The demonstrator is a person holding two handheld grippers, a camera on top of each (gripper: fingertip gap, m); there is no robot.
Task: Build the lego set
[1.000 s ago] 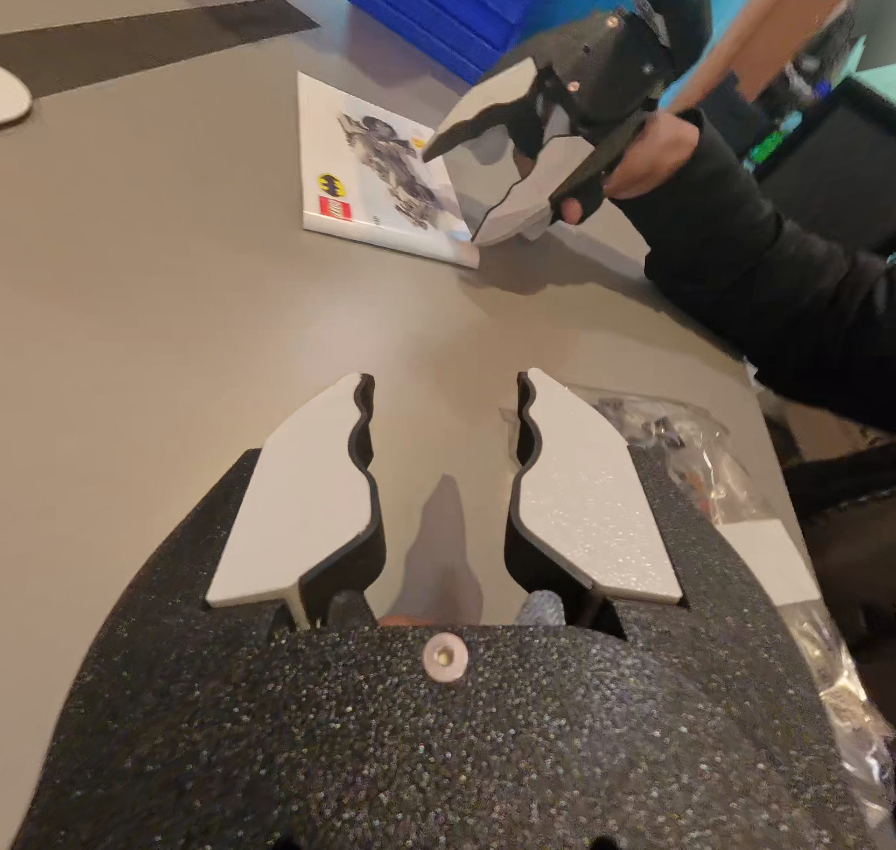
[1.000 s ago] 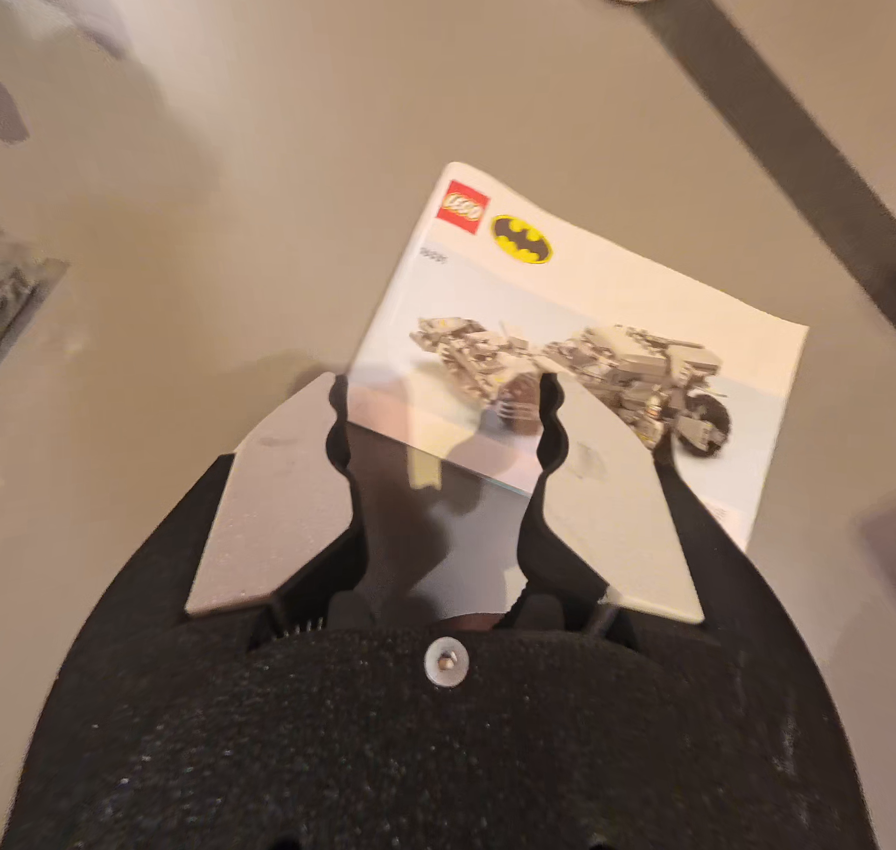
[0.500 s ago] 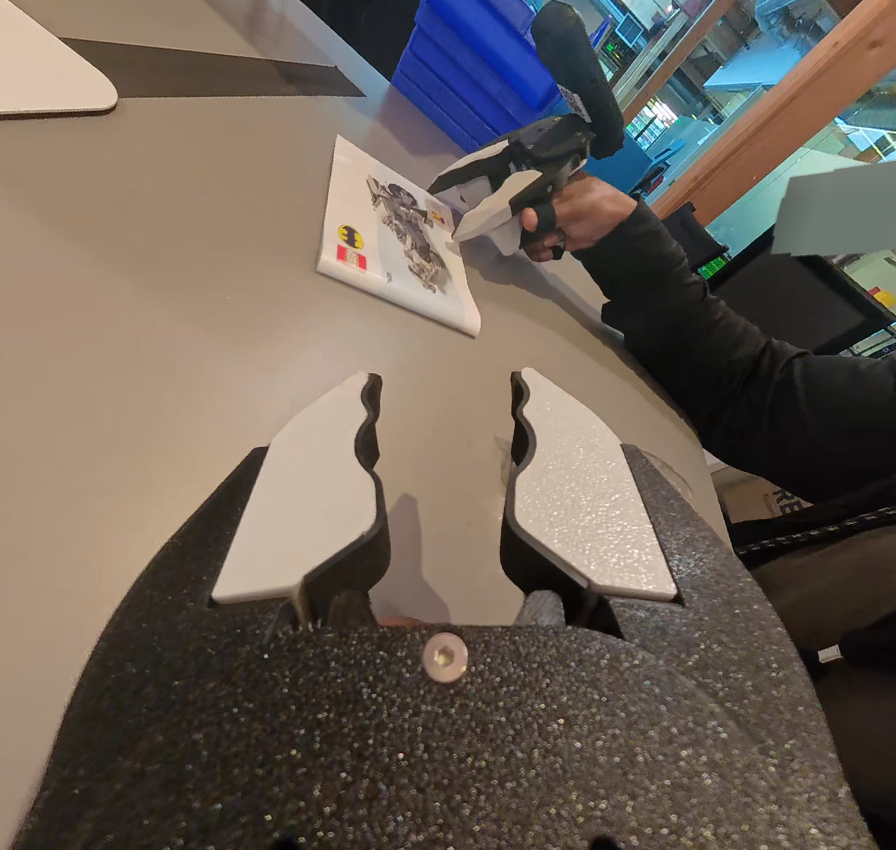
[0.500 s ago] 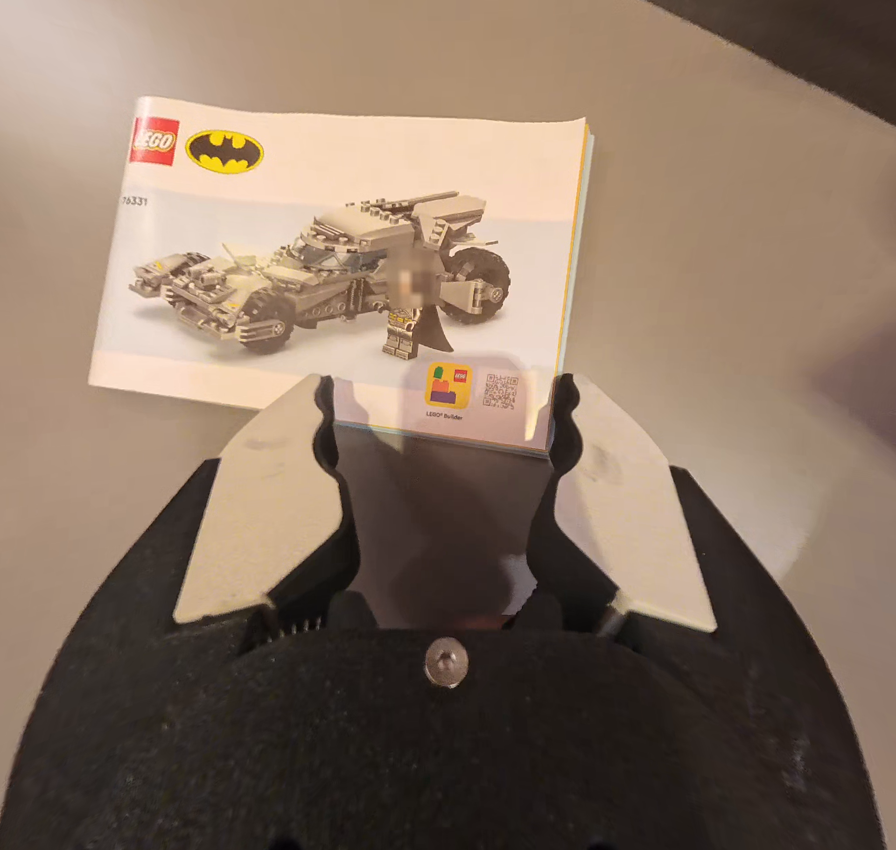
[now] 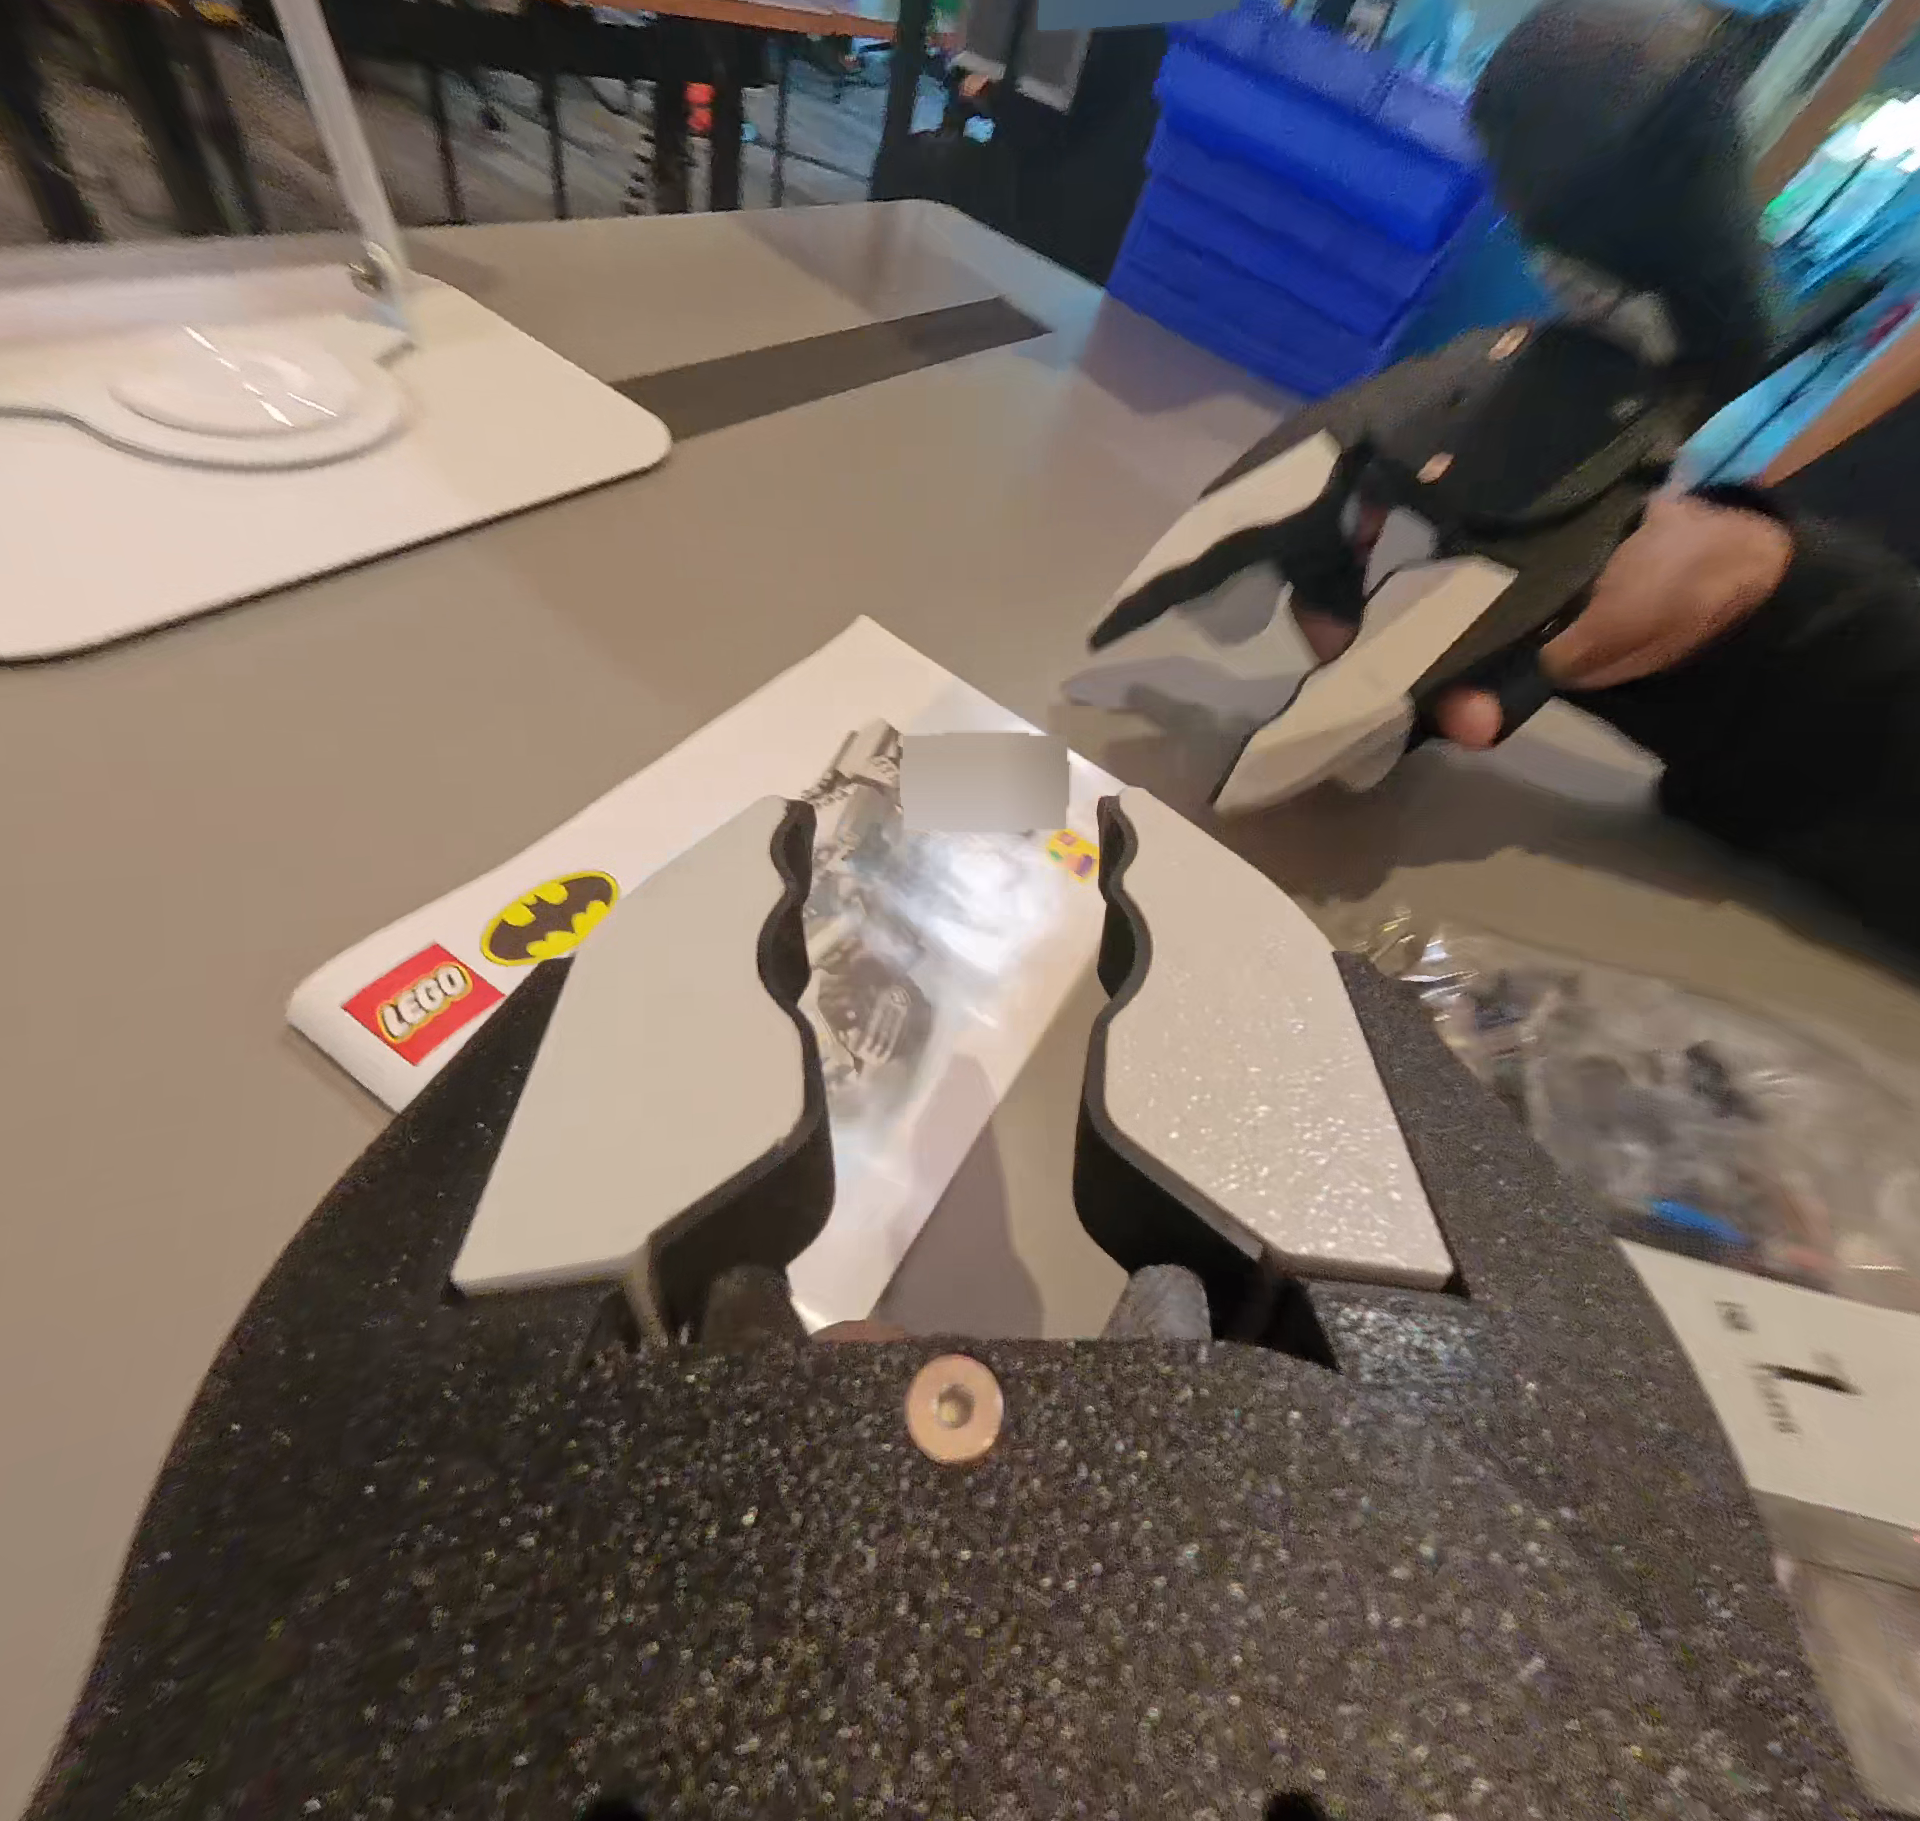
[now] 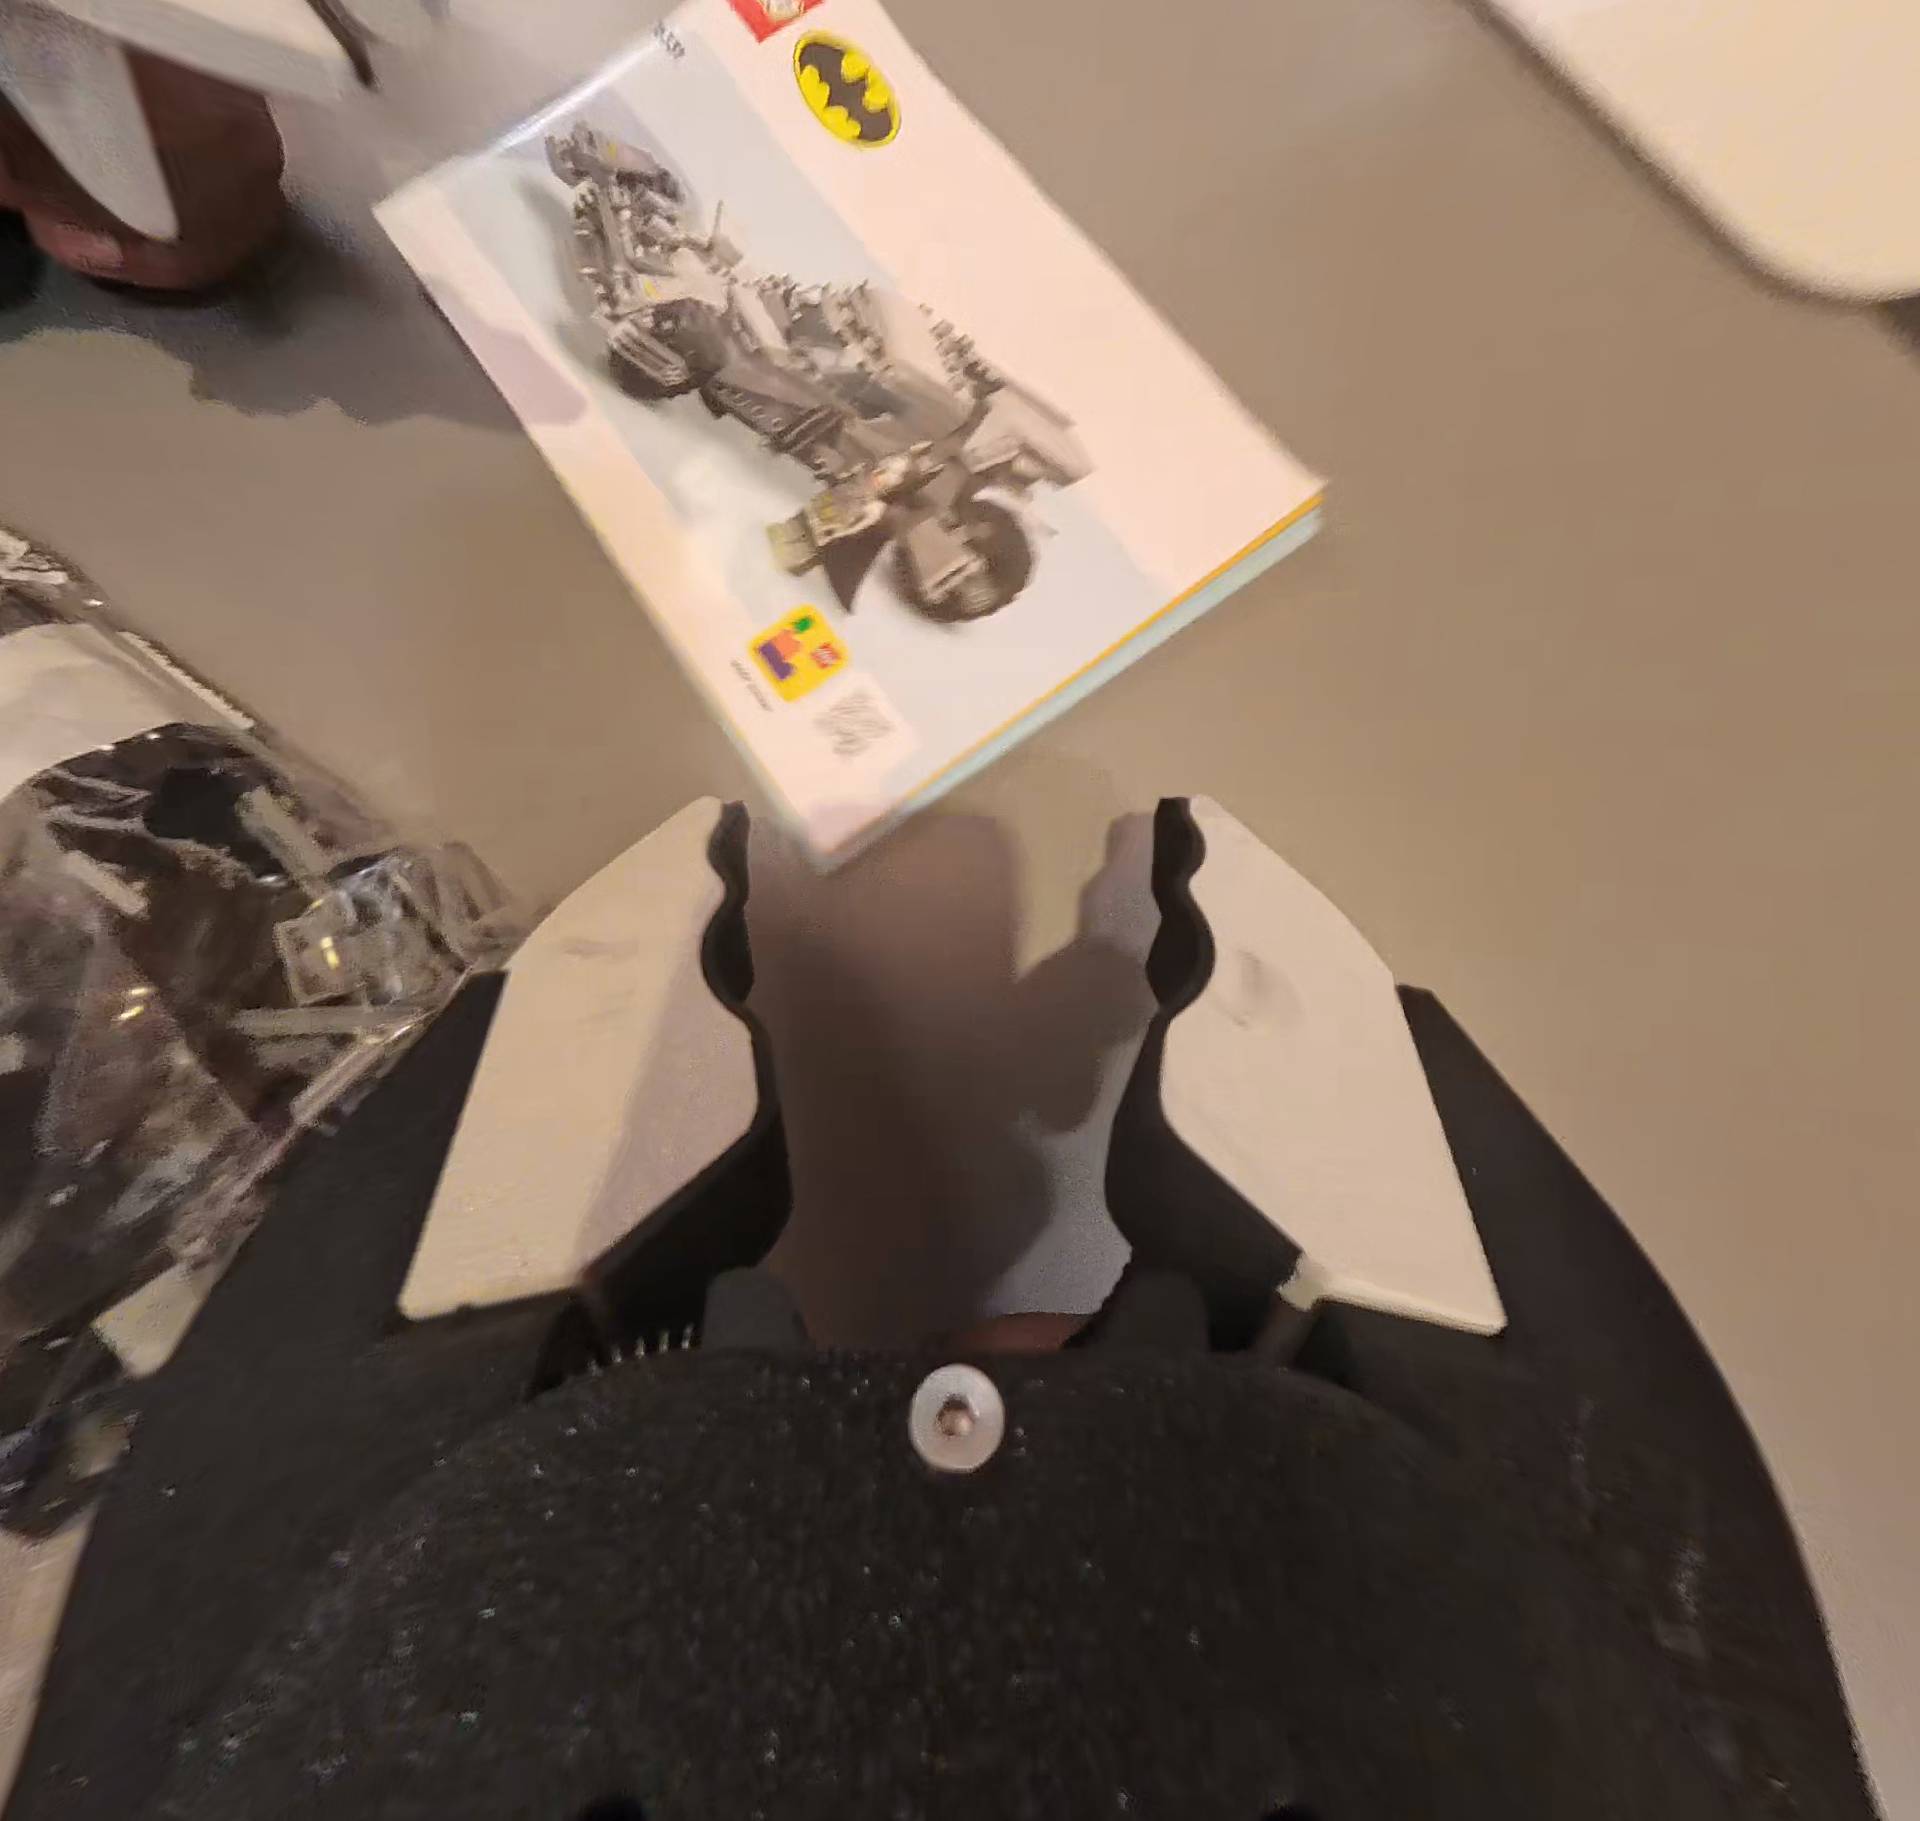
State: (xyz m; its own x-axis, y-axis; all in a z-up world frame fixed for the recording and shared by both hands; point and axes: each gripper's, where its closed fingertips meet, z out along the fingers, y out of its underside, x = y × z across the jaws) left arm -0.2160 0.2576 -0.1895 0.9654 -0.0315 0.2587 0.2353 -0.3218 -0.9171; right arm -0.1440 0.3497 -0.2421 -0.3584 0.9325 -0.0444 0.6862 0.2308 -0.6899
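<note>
two grippers, both spread with nothing between the pads. left gripper hangs over the instruction booklet, which lies flat on the grey table. right gripper sits just off the booklet's near corner. clear bag of parts beside it, white lamp base well apart.

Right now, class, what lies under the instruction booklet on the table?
The booklet lies flat on the bare grey table; no other object shows at its visible edges. Whatever might sit beneath its middle is covered, so cannot be seen.
</note>
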